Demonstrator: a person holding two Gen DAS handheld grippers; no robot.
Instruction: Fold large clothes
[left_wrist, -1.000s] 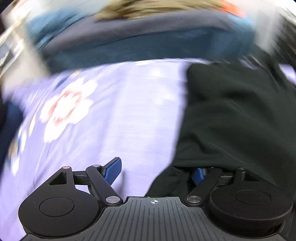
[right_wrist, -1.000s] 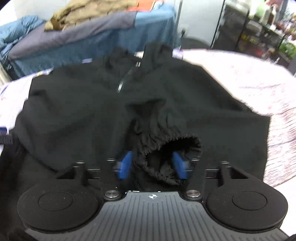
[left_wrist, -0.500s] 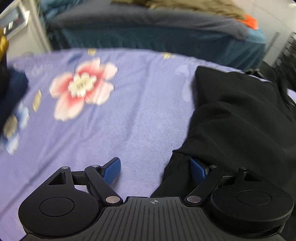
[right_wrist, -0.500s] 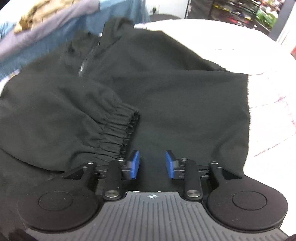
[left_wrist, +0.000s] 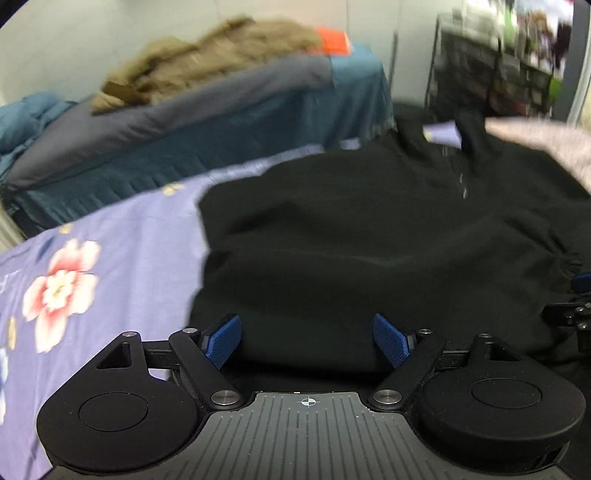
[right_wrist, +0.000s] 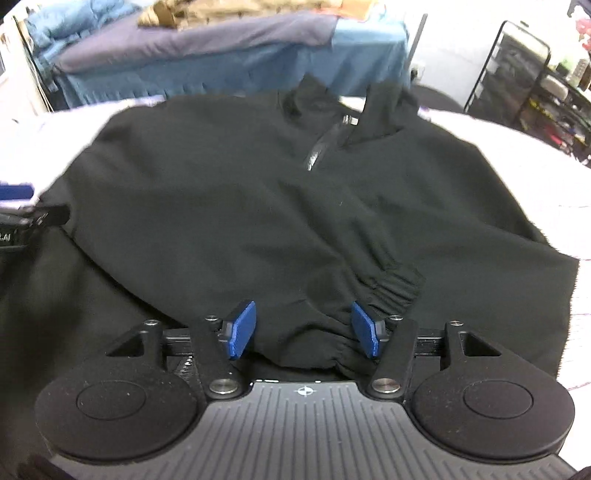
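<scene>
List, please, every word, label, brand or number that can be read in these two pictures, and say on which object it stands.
".AI": pale letters, cut off by the frame edge, on the left gripper at the left edge of the right wrist view; what precedes them is not visible.
Shelf items: too blurred and small to read.
Black jacket: no readable label or brand.
Floral sheet: pattern only, no text.

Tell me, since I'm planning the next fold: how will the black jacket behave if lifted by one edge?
The black jacket will likely droop: it lies in soft wrinkles. The elastic cuff may bunch, being gathered already. On the floral sheet it would probably drag rather than glide.
</scene>
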